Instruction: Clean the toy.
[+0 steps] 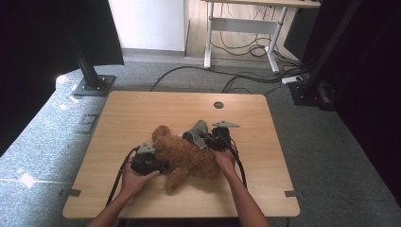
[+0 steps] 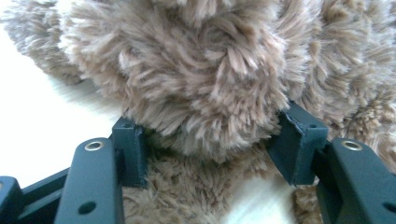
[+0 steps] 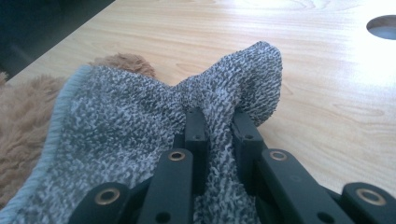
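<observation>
Over the wooden table [image 1: 142, 113], the high view takes in the whole scene: a brown plush bear [image 1: 187, 158] lies on its side near the middle of the board, head toward the far left, one leg stretched toward the person's edge. The left gripper [image 1: 158, 165] sits tight against the bear's near-left flank, the hand wrapped around its body, and the right gripper [image 1: 204, 140] is at the bear's far side, where a grey knitted cloth [image 1: 198, 130] bunches up just beside the fur. From up there the jaws themselves are too small to read, so the close views do the work. In the left gripper view, the left gripper [image 2: 212, 149] has its jaws spread wide around a rounded, fluffy part of the plush bear [image 2: 196, 79]; both fingertips [image 2: 299, 140] are buried at the edge of the fur, though which part of the toy that bulge is, I cannot tell. Pale table surface glows at the left of that picture. Swing to the right gripper view: the right gripper [image 3: 219, 128] is pinched narrow on a fold of the grey knitted cloth [image 3: 116, 121], the fabric rising in a peak between the jaws and draping down to the left, with a hemmed edge along it. The bear's brown fur [image 3: 18, 121] peeks out at the left, under and behind the cloth, and a round hole [image 3: 383, 25] in the tabletop sits far right.
</observation>
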{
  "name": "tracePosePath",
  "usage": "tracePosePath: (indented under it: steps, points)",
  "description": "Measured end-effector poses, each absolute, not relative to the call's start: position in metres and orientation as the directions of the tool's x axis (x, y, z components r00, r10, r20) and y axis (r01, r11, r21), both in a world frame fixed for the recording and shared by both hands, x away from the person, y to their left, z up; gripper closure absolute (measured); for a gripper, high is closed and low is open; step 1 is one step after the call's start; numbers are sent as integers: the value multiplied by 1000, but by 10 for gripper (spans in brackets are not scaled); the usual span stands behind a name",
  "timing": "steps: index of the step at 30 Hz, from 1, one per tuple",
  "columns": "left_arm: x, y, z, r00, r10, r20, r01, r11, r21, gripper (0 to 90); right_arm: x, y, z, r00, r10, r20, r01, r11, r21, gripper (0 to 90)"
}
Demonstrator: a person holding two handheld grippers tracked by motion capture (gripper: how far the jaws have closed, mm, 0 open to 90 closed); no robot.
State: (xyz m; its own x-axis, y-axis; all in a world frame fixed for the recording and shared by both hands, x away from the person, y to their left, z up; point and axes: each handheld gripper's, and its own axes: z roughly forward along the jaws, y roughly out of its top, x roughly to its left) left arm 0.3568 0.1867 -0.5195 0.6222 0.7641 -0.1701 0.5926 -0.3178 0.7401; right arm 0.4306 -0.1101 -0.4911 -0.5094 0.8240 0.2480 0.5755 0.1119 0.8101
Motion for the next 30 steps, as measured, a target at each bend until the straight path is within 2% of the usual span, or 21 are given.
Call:
tracePosePath:
  steps: [14, 19, 25, 27, 30]
  points:
    - [339, 200, -480, 621, 758, -199, 554, -245, 795, 374, 428, -125, -494, -492, 833, 252, 551, 74, 831, 798]
    - [332, 207, -477, 605, 766, -216, 555, -213, 804, 361, 427, -128, -496, -480, 839, 257, 559, 66, 826, 797]
    - [325, 215, -460, 604, 767, -216, 515, -169, 840, 354, 426, -126, -495, -484, 839, 249, 549, 70, 833, 796]
    - [325, 209, -456, 619, 755, -215, 516, -186, 836, 329, 426, -126, -495, -481, 839, 254, 552, 65, 831, 796]
    - [333, 196, -457, 618, 759, -207, 541, -220, 812, 230, 426, -126, -495, -480, 840, 254, 554, 65, 830, 796]
